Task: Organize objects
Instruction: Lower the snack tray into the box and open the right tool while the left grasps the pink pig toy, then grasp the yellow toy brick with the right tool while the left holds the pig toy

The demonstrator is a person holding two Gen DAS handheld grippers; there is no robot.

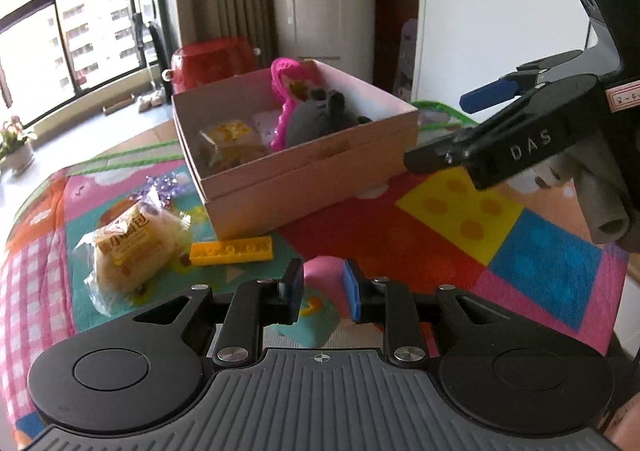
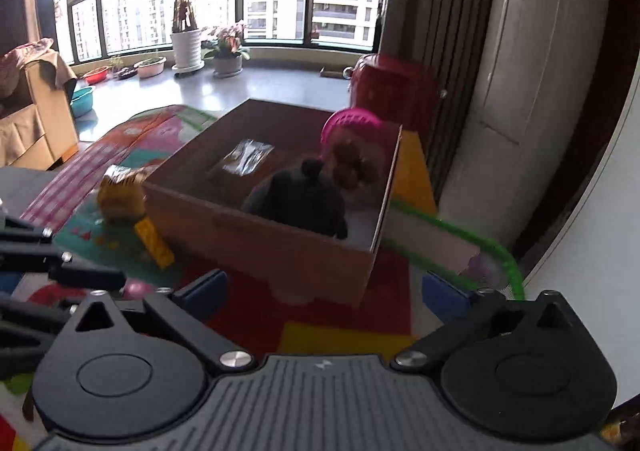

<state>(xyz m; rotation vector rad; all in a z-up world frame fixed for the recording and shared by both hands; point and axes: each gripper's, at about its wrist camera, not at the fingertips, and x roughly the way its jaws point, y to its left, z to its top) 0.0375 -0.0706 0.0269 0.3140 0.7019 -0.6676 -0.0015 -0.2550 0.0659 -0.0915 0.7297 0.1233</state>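
The task is partly complete. Ahead and left of the left gripper (image 1: 320,293), a wrapped bread packet (image 1: 132,247) and a yellow brick (image 1: 231,251) lie loose on the play mat (image 1: 540,263), with a purple bow (image 1: 160,187) beyond them; all three remain outside the box (image 1: 304,187). The left jaws are clenched on a pink-and-teal toy (image 1: 322,303), held between the pads and not yet deposited. Straight ahead of these jaws the box already contains a second bread packet (image 1: 232,143), a pink doll (image 1: 290,99) and a grey plush (image 1: 320,119). To the right, the right gripper (image 2: 324,291) is released, jaws spread wide and empty, with the near corner of the box just ahead of them. Judged remaining: the held toy and the three loose items.
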